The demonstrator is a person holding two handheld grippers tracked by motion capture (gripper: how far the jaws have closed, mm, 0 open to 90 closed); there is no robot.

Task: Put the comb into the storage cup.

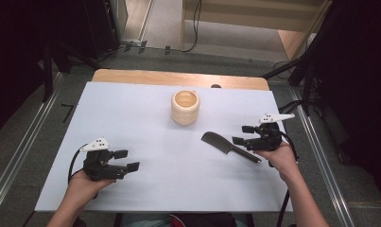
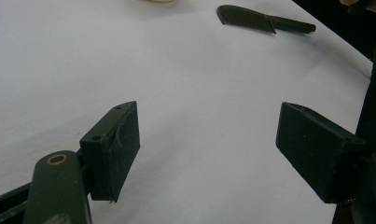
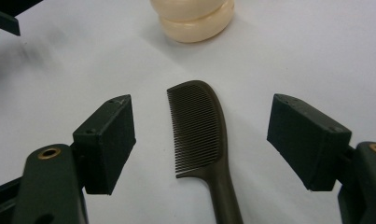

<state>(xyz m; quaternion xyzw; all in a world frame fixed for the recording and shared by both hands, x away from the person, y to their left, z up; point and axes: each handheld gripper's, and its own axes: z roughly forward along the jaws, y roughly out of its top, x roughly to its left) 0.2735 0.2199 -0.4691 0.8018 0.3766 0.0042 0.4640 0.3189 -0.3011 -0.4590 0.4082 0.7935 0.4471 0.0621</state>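
The right tool (image 1: 241, 135) hovers low over the white desk (image 1: 145, 109) with its jaws spread wide and nothing between its pads; the dark comb (image 1: 229, 147) lies flat on the desk directly below and ahead of it, the handle running back under the tool and the toothed head reaching forward past the jaws. In the right gripper view the comb (image 3: 199, 135) sits in the gap between the two jaws, touching neither, teeth facing the jaw on the left of that view. Beyond the comb's head stands a cream ribbed cup (image 1: 185, 107), upright and apart from it. The desk's right edge runs just behind the right hand (image 1: 279, 158). The left tool (image 1: 126, 160) is also open wide and empty, well apart from the comb, with bare white surface ahead of it and the desk's near edge close behind the left hand (image 1: 82, 182). No writing or label can be read on the comb, the cup or the tools.
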